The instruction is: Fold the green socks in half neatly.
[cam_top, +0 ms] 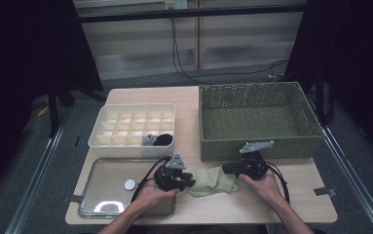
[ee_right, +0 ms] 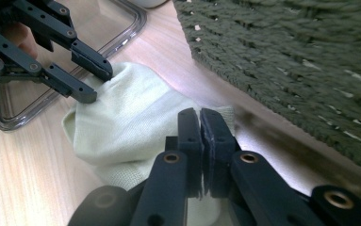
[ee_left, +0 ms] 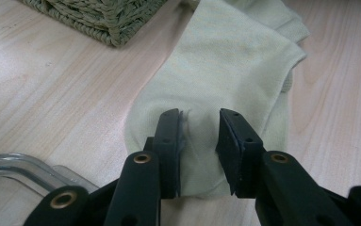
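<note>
1 sock [cam_top: 212, 181], pale green, lay flat on desk [cam_top: 194, 105] just in front of 1 wicker basket [cam_top: 257, 122]. L gripper [ee_left: 198, 123] jaws stood apart over sock's toe end, tips on fabric. R gripper [ee_right: 200, 123] jaws pressed together, pinching other end. Also 1 white divider box [cam_top: 133, 129] w/ 2 dark items inside, 1 clear tray [cam_top: 101, 187] holding 1 white disc [cam_top: 130, 185].

Desk [cam_top: 194, 105]: wicker basket [cam_top: 259, 122] at right rear; white divided box [cam_top: 134, 127] at left, two dark items in its near-right cells; clear tray [cam_top: 107, 187] in front, white disc [cam_top: 130, 185] on it
</note>
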`<action>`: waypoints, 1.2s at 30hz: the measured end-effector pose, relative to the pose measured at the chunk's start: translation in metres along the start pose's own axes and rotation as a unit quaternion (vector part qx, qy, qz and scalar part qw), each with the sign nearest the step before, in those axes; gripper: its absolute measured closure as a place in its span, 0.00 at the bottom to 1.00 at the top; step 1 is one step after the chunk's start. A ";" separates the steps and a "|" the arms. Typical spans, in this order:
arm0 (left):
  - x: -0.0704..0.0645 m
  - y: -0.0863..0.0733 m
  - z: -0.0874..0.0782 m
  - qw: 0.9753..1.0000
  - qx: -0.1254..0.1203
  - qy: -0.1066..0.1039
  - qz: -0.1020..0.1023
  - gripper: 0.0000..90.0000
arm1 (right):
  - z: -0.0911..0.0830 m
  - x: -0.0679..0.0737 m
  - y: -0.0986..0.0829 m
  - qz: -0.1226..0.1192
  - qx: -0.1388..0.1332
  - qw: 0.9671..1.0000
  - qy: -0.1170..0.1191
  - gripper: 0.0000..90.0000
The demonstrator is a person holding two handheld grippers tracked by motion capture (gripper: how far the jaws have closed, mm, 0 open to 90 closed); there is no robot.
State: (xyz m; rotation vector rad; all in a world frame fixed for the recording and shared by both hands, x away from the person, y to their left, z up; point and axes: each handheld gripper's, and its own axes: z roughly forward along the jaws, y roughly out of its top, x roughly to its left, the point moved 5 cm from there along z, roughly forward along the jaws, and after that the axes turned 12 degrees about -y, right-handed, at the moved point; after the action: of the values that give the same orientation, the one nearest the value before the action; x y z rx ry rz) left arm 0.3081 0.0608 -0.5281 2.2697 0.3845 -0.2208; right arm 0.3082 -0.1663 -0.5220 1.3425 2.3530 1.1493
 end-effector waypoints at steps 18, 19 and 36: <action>-0.002 0.002 -0.001 1.000 -0.006 -0.005 0.000 0.77 | 0.001 0.001 0.000 0.002 0.006 1.000 -0.003 1.00; -0.003 0.003 -0.002 1.000 -0.008 -0.005 0.000 0.77 | -0.005 0.002 0.005 0.002 -0.005 1.000 0.001 1.00; -0.023 0.038 0.014 0.998 -0.040 -0.045 0.021 0.82 | -0.020 0.001 0.035 -0.015 -0.050 0.999 -0.008 1.00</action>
State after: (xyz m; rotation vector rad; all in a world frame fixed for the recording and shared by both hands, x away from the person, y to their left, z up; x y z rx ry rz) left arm 0.2993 0.0216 -0.5047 2.1779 0.2946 -0.2795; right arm 0.3196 -0.1661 -0.4833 1.2739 2.2648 1.2238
